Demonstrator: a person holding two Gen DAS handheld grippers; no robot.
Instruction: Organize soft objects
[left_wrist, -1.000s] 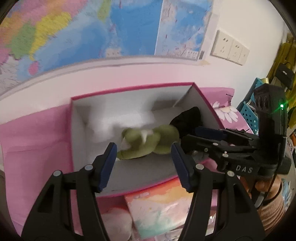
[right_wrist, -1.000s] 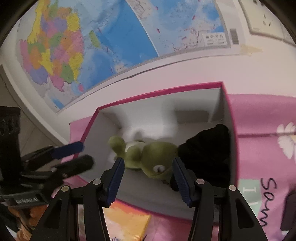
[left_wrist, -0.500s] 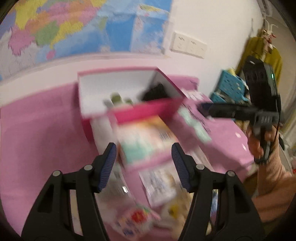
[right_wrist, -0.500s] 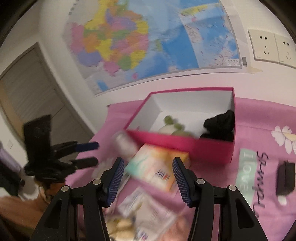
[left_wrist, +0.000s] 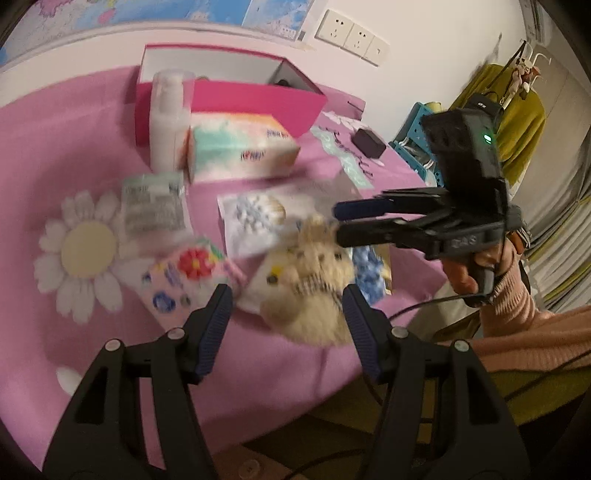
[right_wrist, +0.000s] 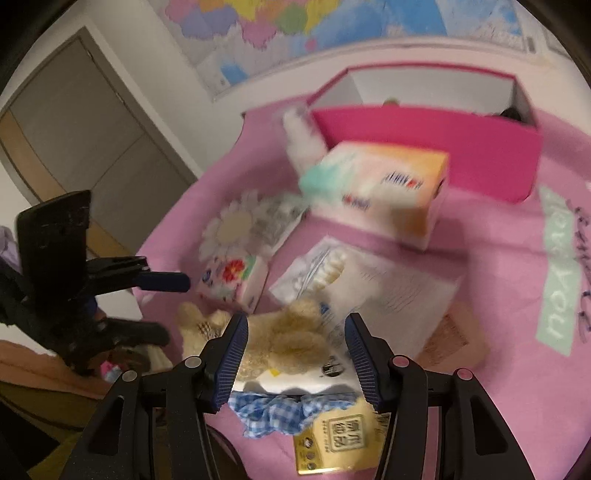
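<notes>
A beige plush bear (left_wrist: 310, 284) lies near the front edge of the pink table, also in the right wrist view (right_wrist: 284, 339). My left gripper (left_wrist: 286, 317) is open and empty just in front of the bear. My right gripper (right_wrist: 293, 354) is open and empty above the bear; it also shows in the left wrist view (left_wrist: 340, 225) beside the bear's head. The pink box (left_wrist: 255, 99) stands at the back; in the right wrist view (right_wrist: 424, 147) a green plush and a black soft item barely show inside it.
A tissue box (left_wrist: 240, 147), a white bottle (left_wrist: 168, 122), several flat packets (left_wrist: 255, 221), a floral pack (left_wrist: 192, 273), a blue checked cloth (right_wrist: 280, 410) and a gold packet (right_wrist: 340, 439) lie on the cloth. A black adapter (left_wrist: 369, 142) sits at the right. Table edge is close in front.
Both grippers have pulled back from the pink box and swung down toward the front of the table, over the beige plush bear. Both stay open.
</notes>
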